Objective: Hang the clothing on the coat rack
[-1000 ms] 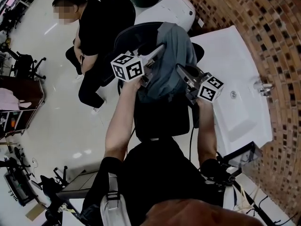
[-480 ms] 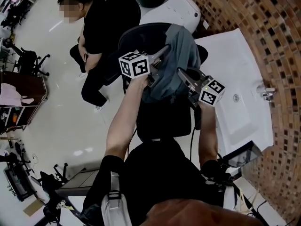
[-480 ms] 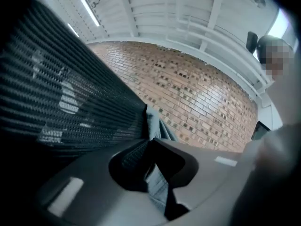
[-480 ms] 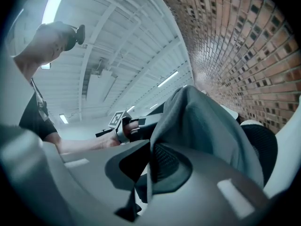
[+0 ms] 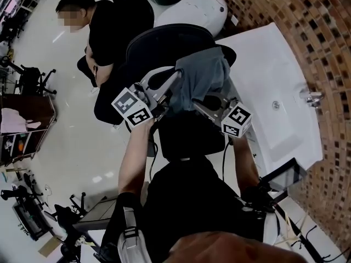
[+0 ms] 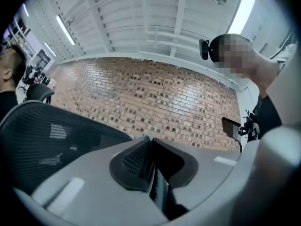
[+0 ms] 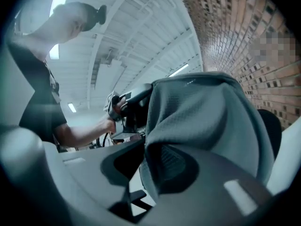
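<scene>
A grey garment (image 5: 203,75) lies bunched over the right side of a black mesh office chair's back (image 5: 164,40). My left gripper (image 5: 174,76) points at the garment's left edge. In the left gripper view (image 6: 149,147) its jaws are closing and nearly together, with no cloth seen between them; the chair mesh (image 6: 42,135) is at the left. My right gripper (image 5: 196,100) reaches under the garment from the right. Its jaws (image 7: 146,159) are opening; the grey garment (image 7: 202,112) still hangs between them against the right pad, with a gap at the left pad.
A white washbasin counter (image 5: 274,92) with a tap (image 5: 310,97) stands at the right against a brick wall (image 5: 307,26). A person in black (image 5: 109,21) sits behind the chair. A white rounded fixture (image 5: 192,10) is beyond. Chairs and gear (image 5: 30,75) crowd the left floor.
My left gripper has drawn back down and to the left and closed its jaws. The garment has slid to the right of the chair back, baring the top. The right gripper's jaws have parted slightly.
</scene>
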`<control>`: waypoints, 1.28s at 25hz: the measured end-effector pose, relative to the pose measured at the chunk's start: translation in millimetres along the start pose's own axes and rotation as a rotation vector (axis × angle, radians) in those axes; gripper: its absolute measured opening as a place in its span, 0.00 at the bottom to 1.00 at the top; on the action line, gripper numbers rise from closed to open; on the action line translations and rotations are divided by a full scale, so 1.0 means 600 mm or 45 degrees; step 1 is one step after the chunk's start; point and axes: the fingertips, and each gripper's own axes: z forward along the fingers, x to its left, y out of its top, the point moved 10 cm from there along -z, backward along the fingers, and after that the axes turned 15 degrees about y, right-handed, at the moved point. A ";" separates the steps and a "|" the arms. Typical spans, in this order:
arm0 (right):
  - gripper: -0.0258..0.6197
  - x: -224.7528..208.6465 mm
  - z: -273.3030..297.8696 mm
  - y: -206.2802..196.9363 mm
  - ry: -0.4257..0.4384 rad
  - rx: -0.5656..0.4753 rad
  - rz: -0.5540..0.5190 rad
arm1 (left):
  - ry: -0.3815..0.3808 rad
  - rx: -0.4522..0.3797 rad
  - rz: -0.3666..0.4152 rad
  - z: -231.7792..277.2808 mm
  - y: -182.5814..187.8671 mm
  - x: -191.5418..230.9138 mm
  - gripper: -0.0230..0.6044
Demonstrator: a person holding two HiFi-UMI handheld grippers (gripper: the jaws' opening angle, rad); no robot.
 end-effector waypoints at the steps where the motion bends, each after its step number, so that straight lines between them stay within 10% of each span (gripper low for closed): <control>1: 0.30 -0.005 -0.011 -0.003 -0.019 0.086 -0.025 | -0.005 0.009 -0.028 -0.004 -0.006 0.003 0.07; 4: 0.62 -0.018 -0.069 0.009 -0.064 0.399 -0.152 | -0.078 0.056 -0.036 -0.024 -0.006 0.007 0.07; 8: 0.63 -0.007 -0.094 0.074 -0.094 0.511 -0.423 | -0.327 0.213 0.179 -0.054 0.013 -0.013 0.07; 12: 0.63 0.017 -0.039 0.081 0.222 0.267 -0.371 | -0.656 0.432 0.333 -0.112 0.018 -0.070 0.07; 17: 0.58 0.036 0.024 -0.004 0.706 0.412 -0.400 | -0.937 0.528 0.460 -0.161 0.017 -0.129 0.07; 21: 0.54 0.068 0.045 -0.041 0.888 0.424 -0.439 | -1.130 0.573 0.489 -0.197 0.020 -0.182 0.07; 29: 0.53 0.122 0.056 -0.012 1.368 0.172 -0.461 | -1.350 0.672 0.543 -0.249 -0.002 -0.255 0.07; 32: 0.50 0.164 0.105 -0.061 1.454 0.402 -0.285 | -1.398 0.664 0.548 -0.273 -0.006 -0.269 0.07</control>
